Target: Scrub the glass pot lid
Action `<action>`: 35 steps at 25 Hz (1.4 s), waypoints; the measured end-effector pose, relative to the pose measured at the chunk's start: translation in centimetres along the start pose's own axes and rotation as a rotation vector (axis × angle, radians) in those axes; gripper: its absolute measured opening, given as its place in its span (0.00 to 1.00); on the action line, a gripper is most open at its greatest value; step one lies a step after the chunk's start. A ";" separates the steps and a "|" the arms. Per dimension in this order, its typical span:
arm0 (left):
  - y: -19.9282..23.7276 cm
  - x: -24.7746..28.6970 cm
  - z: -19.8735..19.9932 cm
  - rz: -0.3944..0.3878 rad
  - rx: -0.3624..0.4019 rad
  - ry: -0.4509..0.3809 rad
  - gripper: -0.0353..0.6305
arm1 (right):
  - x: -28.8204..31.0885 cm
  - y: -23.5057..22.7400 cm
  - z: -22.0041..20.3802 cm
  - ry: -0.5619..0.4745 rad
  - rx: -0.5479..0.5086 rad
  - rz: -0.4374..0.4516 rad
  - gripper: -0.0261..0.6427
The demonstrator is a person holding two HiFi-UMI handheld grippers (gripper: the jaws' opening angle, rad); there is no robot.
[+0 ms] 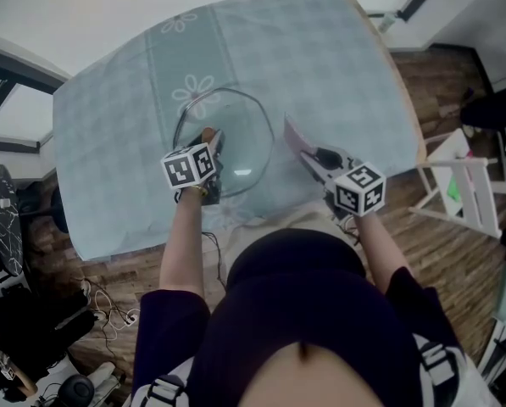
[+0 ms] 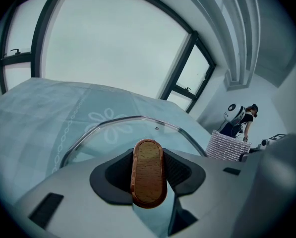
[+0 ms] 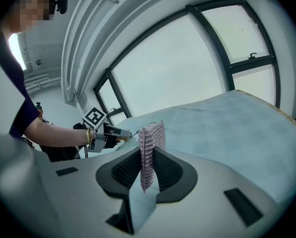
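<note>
A round glass pot lid (image 1: pixel 240 130) with a metal rim lies over the middle of the table (image 1: pixel 108 142), which has a pale checked cloth. My left gripper (image 1: pixel 212 140) is shut on the lid's wooden knob (image 2: pixel 148 172), and the glass (image 2: pixel 113 133) spreads out beyond the jaws. My right gripper (image 1: pixel 308 155) stands just right of the lid, shut on a silvery-pink scrubbing pad (image 1: pixel 293 136). The pad (image 3: pixel 150 152) stands upright between the right jaws. It is apart from the glass. The pad (image 2: pixel 229 145) also shows at the right in the left gripper view, and the left gripper (image 3: pixel 108 133) in the right gripper view.
The table's right edge (image 1: pixel 401 83) borders a wooden floor with a white rack (image 1: pixel 469 185). Cables (image 1: pixel 100 303) and dark gear lie on the floor at the lower left. A person (image 2: pixel 243 117) stands far off by the windows.
</note>
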State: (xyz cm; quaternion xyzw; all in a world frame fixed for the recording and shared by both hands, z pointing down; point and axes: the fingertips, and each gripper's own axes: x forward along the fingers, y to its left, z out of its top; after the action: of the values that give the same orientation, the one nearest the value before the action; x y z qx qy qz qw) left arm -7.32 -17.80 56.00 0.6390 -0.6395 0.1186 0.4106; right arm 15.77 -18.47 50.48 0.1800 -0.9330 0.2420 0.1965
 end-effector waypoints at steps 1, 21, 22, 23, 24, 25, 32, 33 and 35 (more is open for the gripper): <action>0.0 0.4 -0.3 0.015 0.012 0.014 0.30 | -0.1 -0.2 0.0 0.000 0.004 0.000 0.16; 0.2 3.8 -2.8 0.189 0.143 0.145 0.30 | -1.0 -3.3 0.4 -0.020 0.032 -0.016 0.16; 0.1 3.8 -2.8 0.190 0.145 0.144 0.30 | -1.0 -3.3 0.3 -0.020 0.034 -0.015 0.16; 0.1 3.8 -2.7 0.189 0.147 0.144 0.30 | -1.0 -3.3 0.3 -0.020 0.035 -0.013 0.16; 0.0 3.8 -2.7 0.188 0.148 0.144 0.30 | -1.0 -3.3 0.3 -0.019 0.035 -0.011 0.16; -0.1 3.9 -2.7 0.186 0.147 0.145 0.30 | -1.0 -3.3 0.3 -0.016 0.032 -0.008 0.16; -0.3 3.9 -2.6 0.186 0.143 0.137 0.30 | -0.8 -3.1 0.4 -0.013 0.033 0.003 0.16; -0.3 3.9 -2.6 0.185 0.142 0.138 0.30 | -0.7 -3.0 0.3 -0.014 0.033 0.004 0.16; -0.2 3.9 -2.7 0.185 0.138 0.135 0.30 | -0.6 -2.9 0.3 -0.020 0.034 0.005 0.16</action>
State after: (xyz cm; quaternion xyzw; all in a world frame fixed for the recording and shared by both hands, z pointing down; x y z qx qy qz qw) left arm -5.53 -18.76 60.30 0.5948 -0.6569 0.2424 0.3949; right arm 17.44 -20.83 51.04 0.1833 -0.9311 0.2567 0.1835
